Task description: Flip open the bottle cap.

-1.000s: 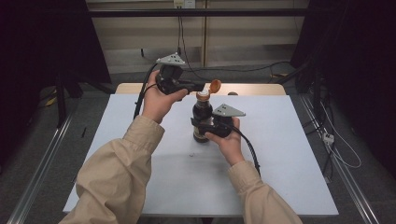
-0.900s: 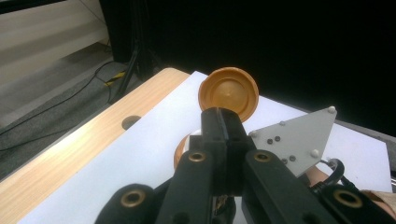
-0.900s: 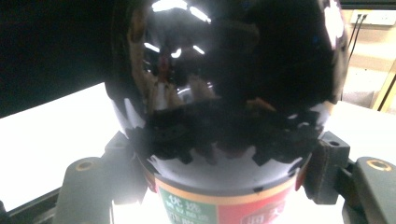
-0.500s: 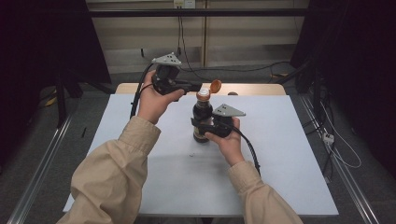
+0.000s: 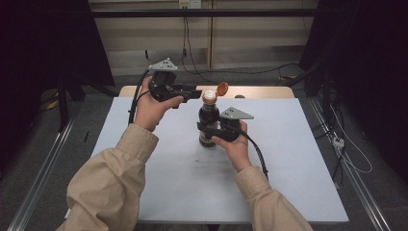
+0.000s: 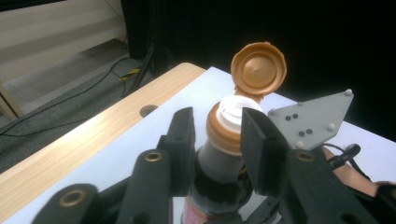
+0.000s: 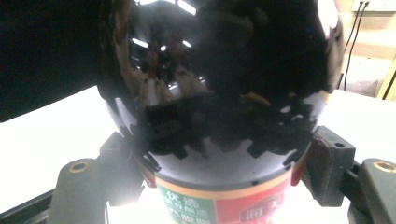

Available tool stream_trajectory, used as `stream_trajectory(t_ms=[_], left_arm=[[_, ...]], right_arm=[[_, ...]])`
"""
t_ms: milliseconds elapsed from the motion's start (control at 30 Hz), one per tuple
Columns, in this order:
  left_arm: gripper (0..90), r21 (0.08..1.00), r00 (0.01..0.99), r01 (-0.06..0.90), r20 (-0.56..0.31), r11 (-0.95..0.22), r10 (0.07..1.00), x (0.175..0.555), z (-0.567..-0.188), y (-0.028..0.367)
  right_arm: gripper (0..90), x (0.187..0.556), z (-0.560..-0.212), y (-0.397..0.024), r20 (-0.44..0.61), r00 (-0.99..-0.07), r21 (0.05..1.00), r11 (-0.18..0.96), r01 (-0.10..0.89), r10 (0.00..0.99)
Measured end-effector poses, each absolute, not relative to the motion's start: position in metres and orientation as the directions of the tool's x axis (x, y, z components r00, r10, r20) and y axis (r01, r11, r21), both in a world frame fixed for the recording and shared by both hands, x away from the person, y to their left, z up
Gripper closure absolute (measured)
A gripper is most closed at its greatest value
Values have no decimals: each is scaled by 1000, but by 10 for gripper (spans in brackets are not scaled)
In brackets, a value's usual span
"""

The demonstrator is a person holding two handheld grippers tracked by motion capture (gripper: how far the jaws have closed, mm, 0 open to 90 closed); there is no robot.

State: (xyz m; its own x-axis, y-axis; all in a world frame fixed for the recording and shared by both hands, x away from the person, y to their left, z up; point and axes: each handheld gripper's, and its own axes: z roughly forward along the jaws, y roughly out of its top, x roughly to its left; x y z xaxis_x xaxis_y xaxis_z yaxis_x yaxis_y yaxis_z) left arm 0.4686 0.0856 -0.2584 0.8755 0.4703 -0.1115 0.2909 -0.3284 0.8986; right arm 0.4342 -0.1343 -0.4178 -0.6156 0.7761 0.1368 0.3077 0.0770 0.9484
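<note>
Bottle [image 5: 208, 126] upright on table [image 5: 298, 163], near middle, toward far edge. Flip cap [image 5: 222, 88] hinged back, behind bottle top. Right gripper [image 5: 210, 131] at bottle's right, jaws either side of body. Left gripper [image 5: 198, 91] raised at bottle's left, jaws flanking neck [image 6: 227, 135]. Table hole [image 6: 148, 110] left of bottle in left gripper view.
</note>
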Motion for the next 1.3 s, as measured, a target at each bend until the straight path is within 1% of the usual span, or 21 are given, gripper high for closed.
stream_trajectory(t_ms=[200,400,533,800,1167,1300], left_arm=[[557,900,864,307,-126,-311,487,467,-265,92],[505,899,855,326,-148,-291,498,467,-280,97],[445,902,850,336,-166,-271,500,466,-285,99],[385,898,849,338,-161,-283,503,466,-294,105],[292,900,836,351,-176,-260,519,464,-309,113],[224,895,834,367,-195,-254,517,463,-314,116]], right_arm=[[264,433,-416,-135,137,-615,944,87,319,776],[254,431,-415,-137,151,-611,937,85,339,777],[219,430,-413,-140,155,-603,931,89,355,783],[206,427,-413,-145,168,-606,923,92,373,777],[175,420,-413,-156,162,-614,921,104,374,773],[171,418,-414,-161,161,-615,919,110,380,772]])
